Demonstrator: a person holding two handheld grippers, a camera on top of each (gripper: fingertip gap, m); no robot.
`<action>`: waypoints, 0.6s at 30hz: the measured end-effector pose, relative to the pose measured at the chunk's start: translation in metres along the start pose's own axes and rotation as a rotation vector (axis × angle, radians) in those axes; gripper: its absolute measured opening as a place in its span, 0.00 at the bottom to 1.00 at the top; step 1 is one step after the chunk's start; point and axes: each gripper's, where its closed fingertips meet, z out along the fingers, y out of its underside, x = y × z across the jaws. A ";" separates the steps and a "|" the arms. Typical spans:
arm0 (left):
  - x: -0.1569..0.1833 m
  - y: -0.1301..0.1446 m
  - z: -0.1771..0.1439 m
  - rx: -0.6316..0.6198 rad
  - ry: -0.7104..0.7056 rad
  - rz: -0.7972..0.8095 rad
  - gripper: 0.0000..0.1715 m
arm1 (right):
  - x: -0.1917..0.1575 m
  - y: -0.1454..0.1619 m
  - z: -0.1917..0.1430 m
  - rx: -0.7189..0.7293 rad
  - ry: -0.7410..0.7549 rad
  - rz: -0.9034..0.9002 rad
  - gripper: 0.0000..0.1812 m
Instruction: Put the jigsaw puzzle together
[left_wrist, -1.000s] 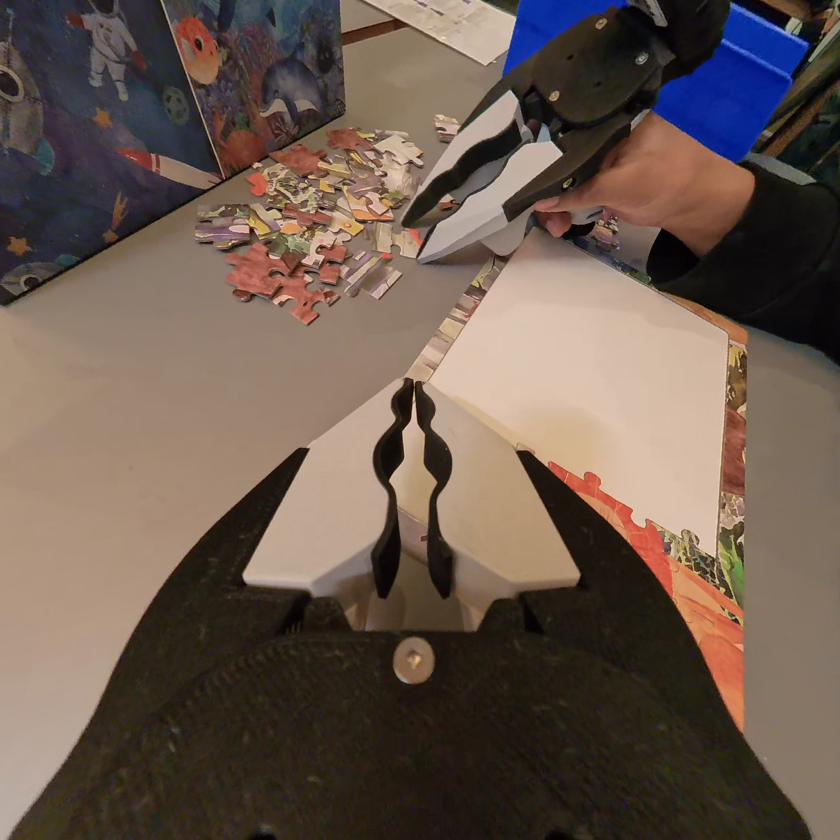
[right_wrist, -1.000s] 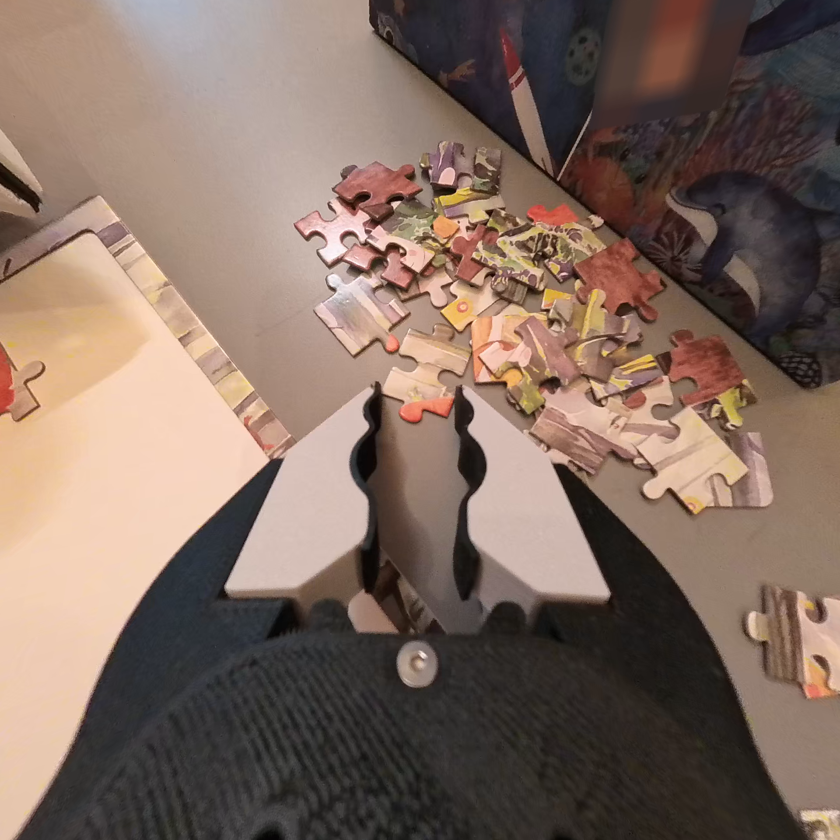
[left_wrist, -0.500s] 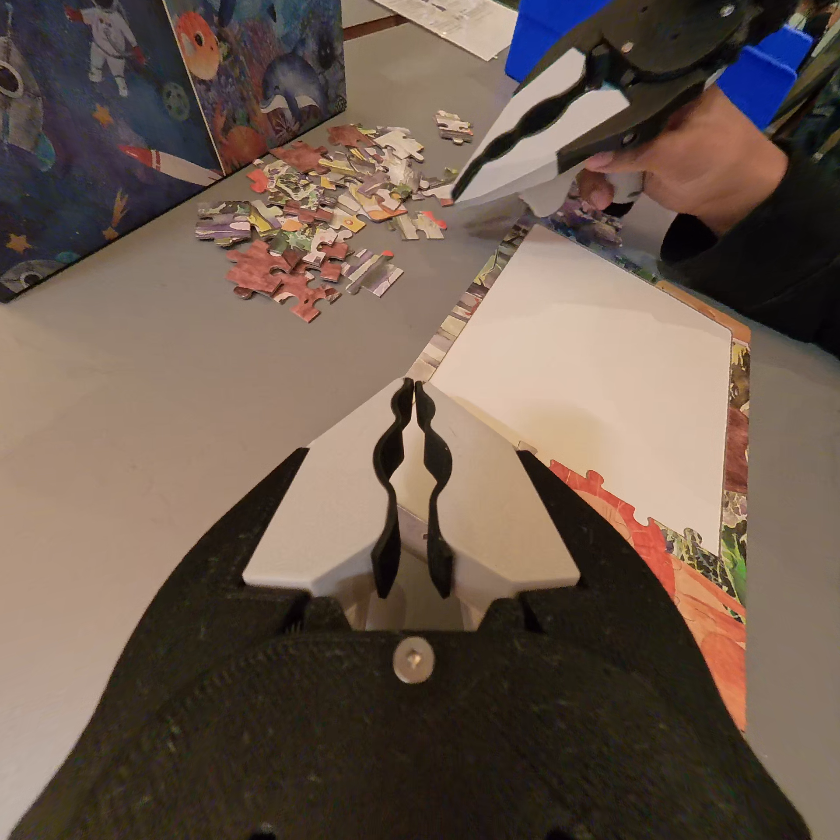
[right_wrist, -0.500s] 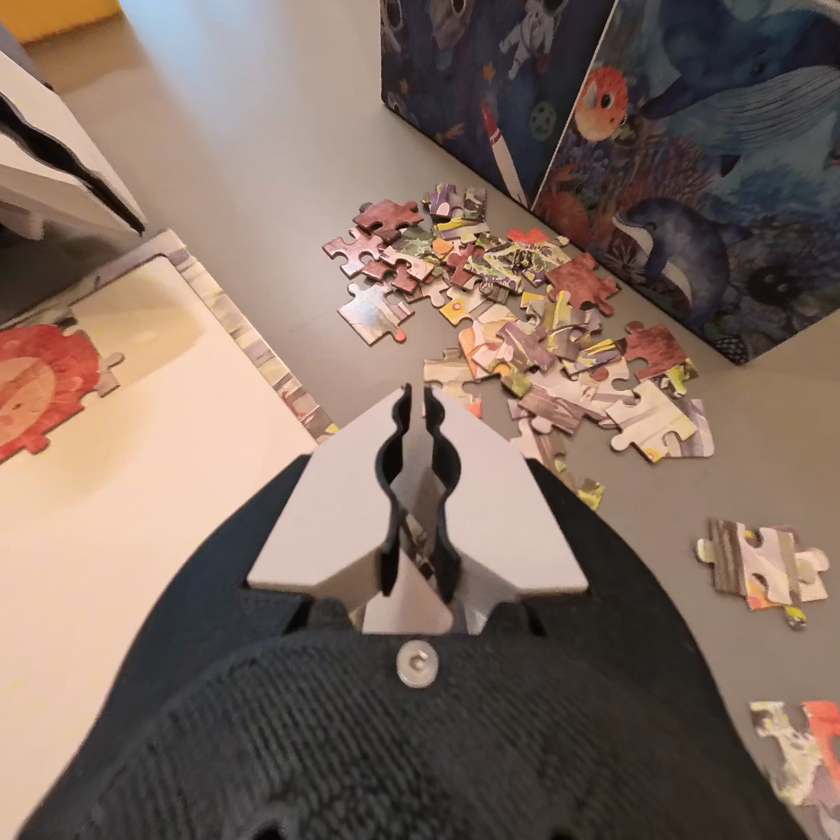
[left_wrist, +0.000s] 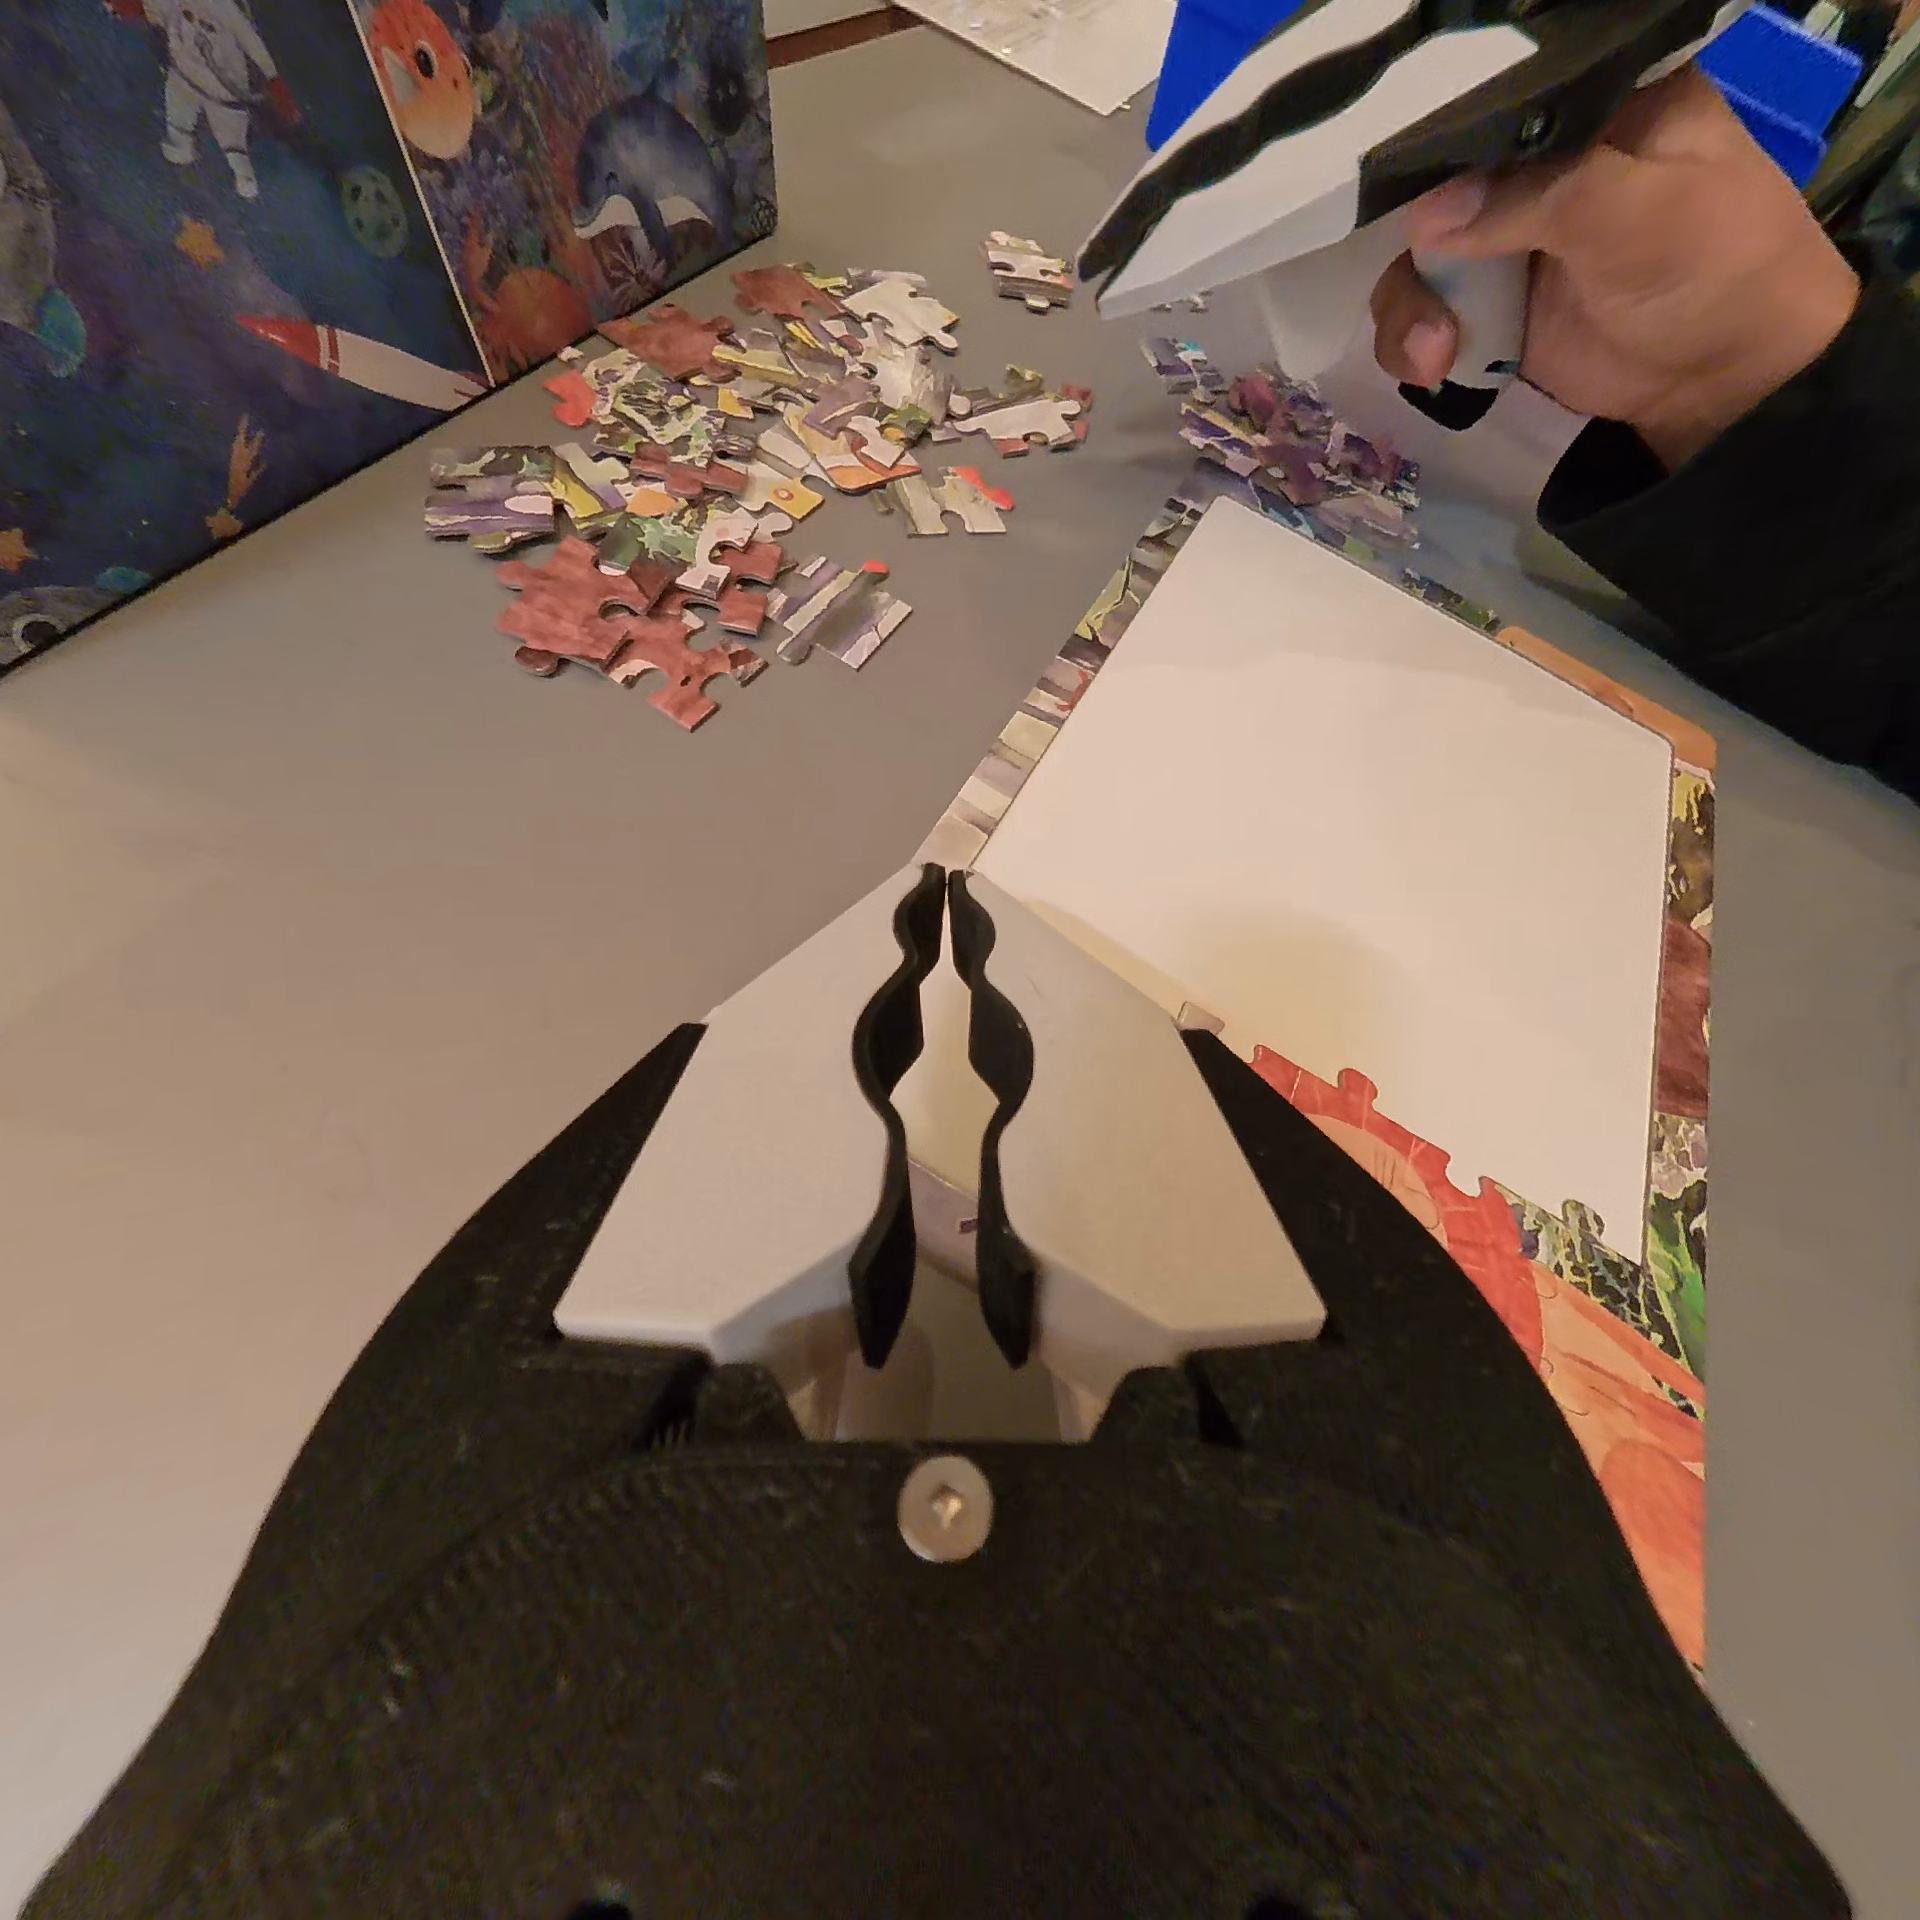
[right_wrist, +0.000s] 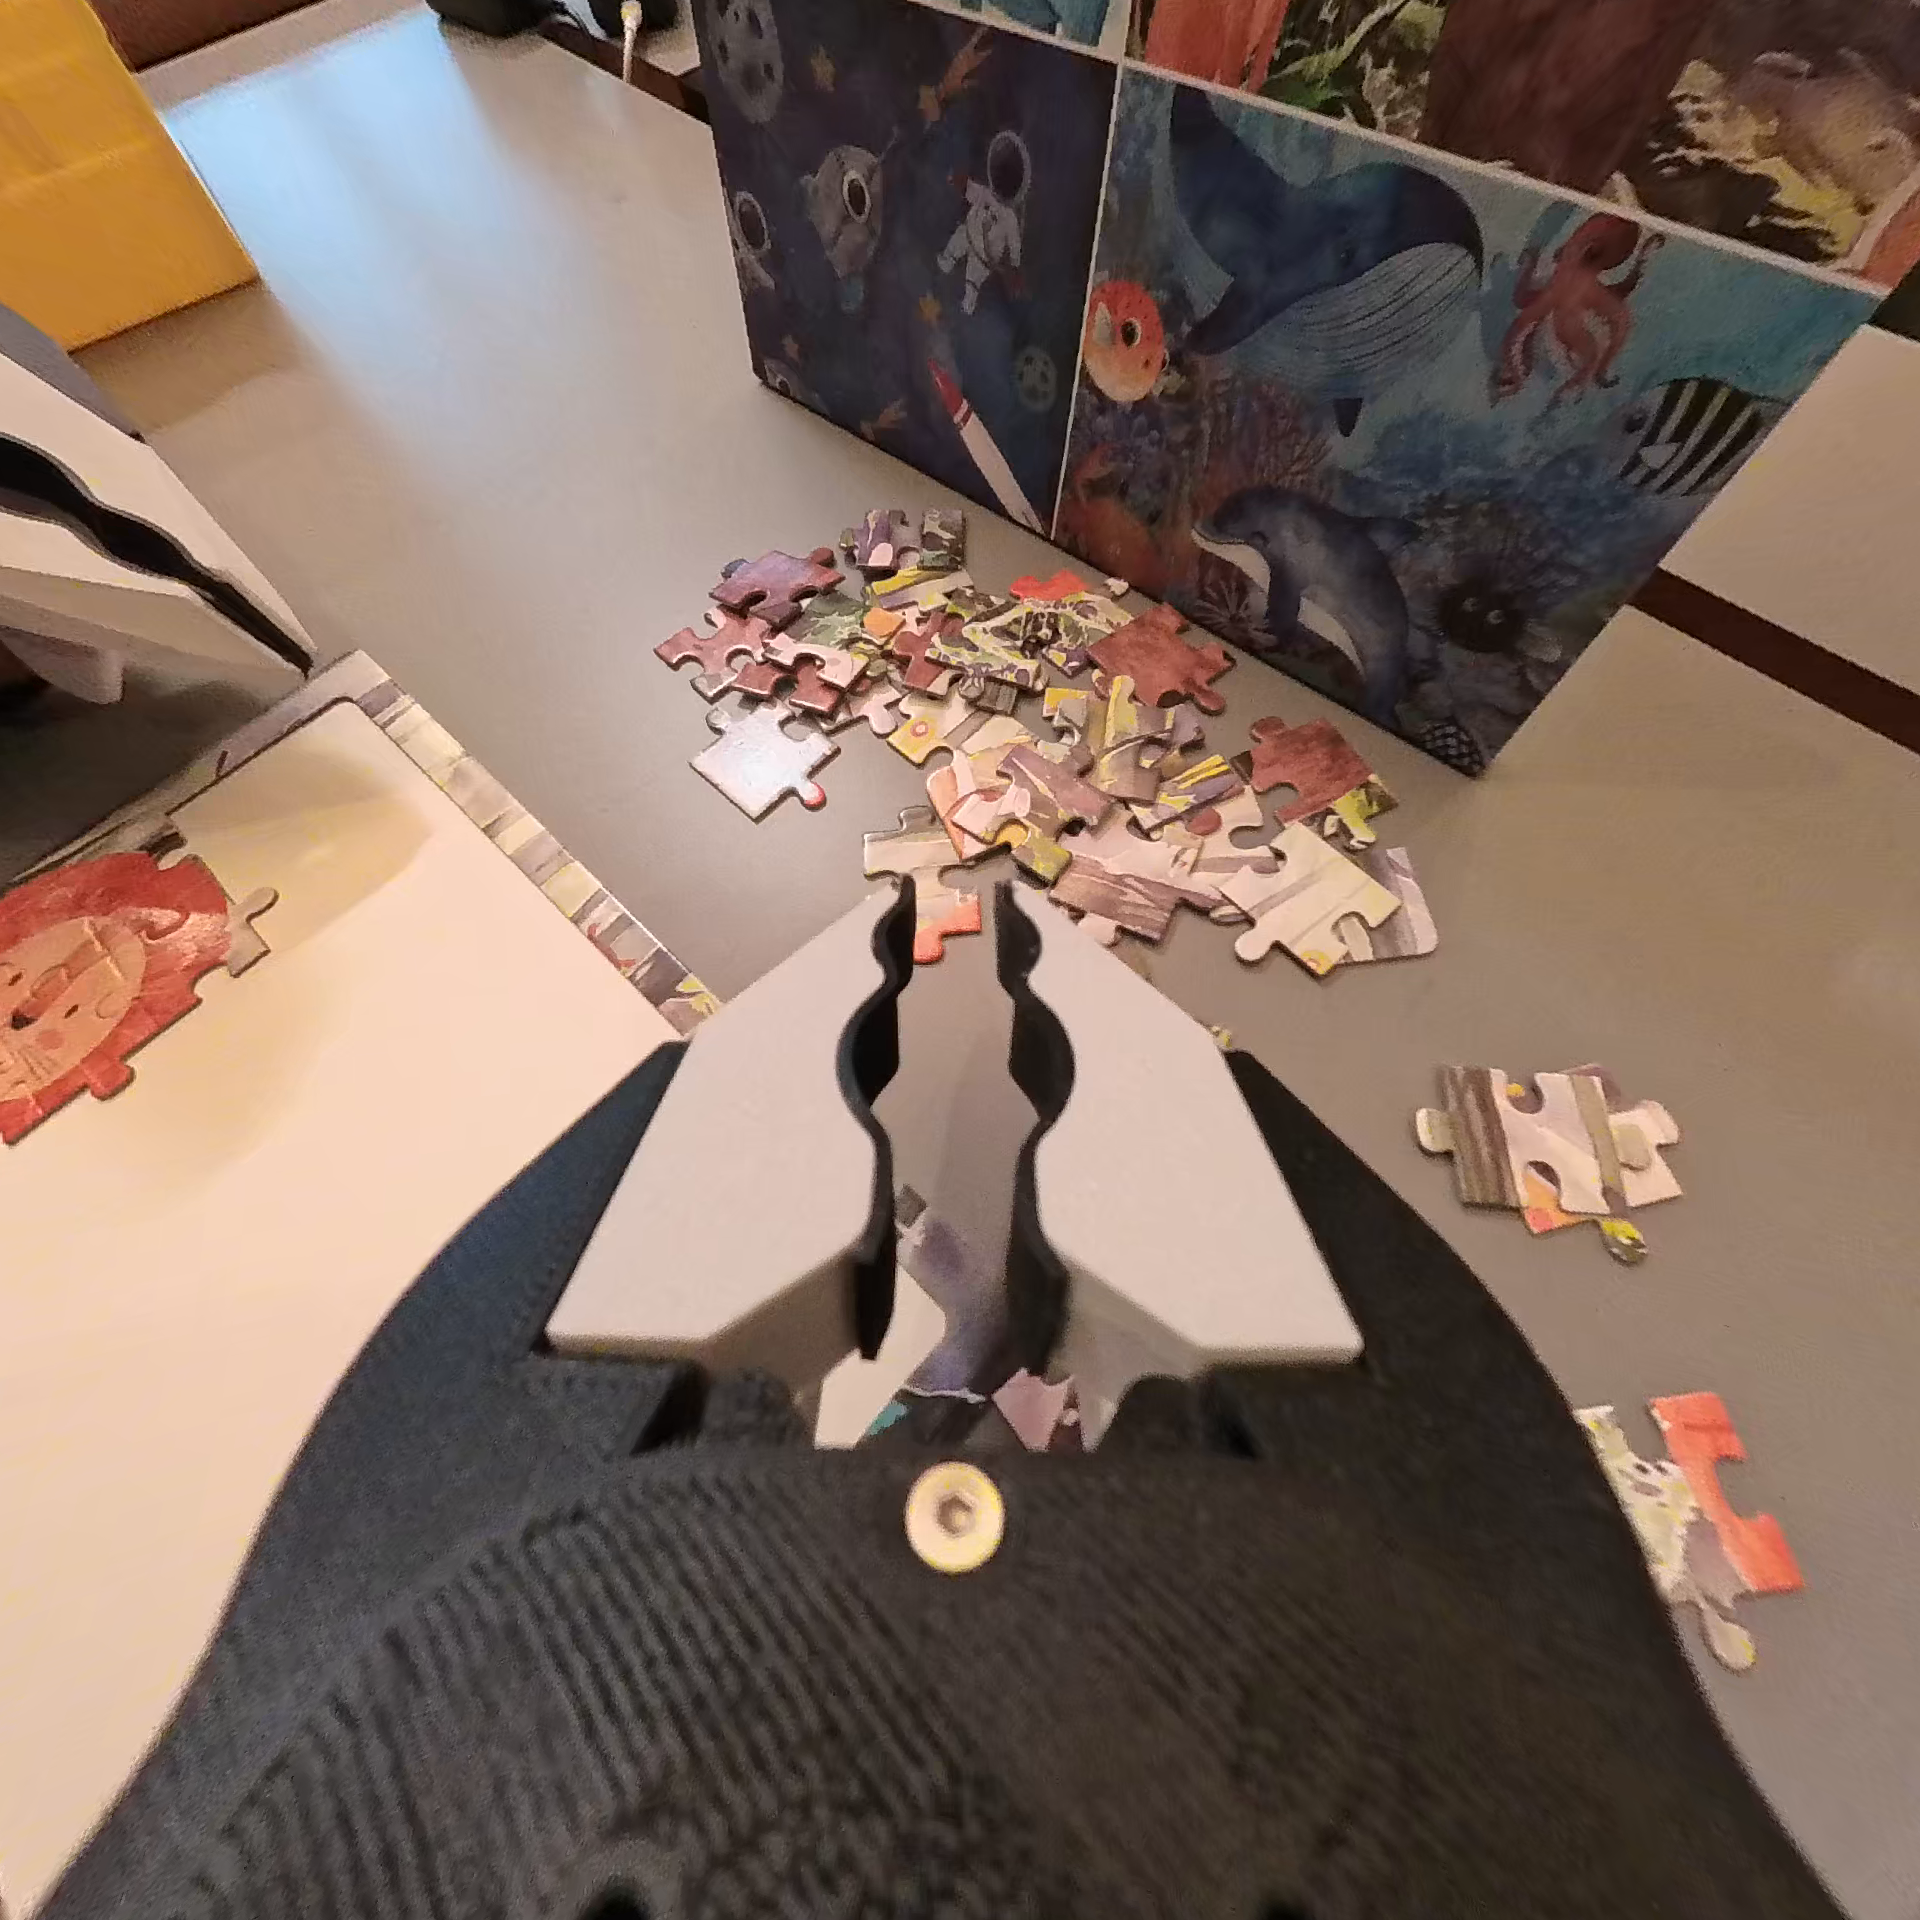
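The puzzle board (left_wrist: 1351, 831) is a white tray with a picture border, and a joined lion section (left_wrist: 1455, 1247) fills its near corner. It also shows in the right wrist view (right_wrist: 312, 1143), with the lion (right_wrist: 94, 987). My left gripper (left_wrist: 943, 883) is shut and empty, its tips over the board's left corner. A pile of loose pieces (left_wrist: 748, 447) lies on the grey table; it also shows in the right wrist view (right_wrist: 1039, 748). My right gripper (right_wrist: 951, 904) is held above the pile's near edge, jaws a narrow gap apart and empty. It also shows in the left wrist view (left_wrist: 1096, 275).
A tall illustrated box (right_wrist: 1299, 364) stands behind the pile. A small heap of purple pieces (left_wrist: 1299, 447) lies at the board's far edge. Stray pieces (right_wrist: 1548, 1143) lie right of my right gripper. A blue bin (left_wrist: 1766, 83) and a yellow box (right_wrist: 94, 156) stand farther off. Across from one pair of fingers to the other is roughly 20 cm. My left gripper is the nearer one to the lion (right_wrist: 94, 987): about 10 cm, against 25 cm.
My right gripper rose and drew back from the pile. Its jaws closed, then parted a little, with no piece in them. My left gripper stayed still.
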 end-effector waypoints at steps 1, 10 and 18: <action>0.000 0.000 0.000 -0.002 0.000 0.000 0.00 | 0.001 0.001 0.000 -0.004 0.005 -0.005 0.07; 0.002 0.001 0.001 -0.003 0.006 0.001 0.00 | 0.002 0.009 0.007 -0.039 0.030 -0.037 0.08; 0.003 0.001 0.002 -0.008 0.007 0.006 0.00 | -0.010 0.024 0.022 -0.098 -0.027 -0.018 0.12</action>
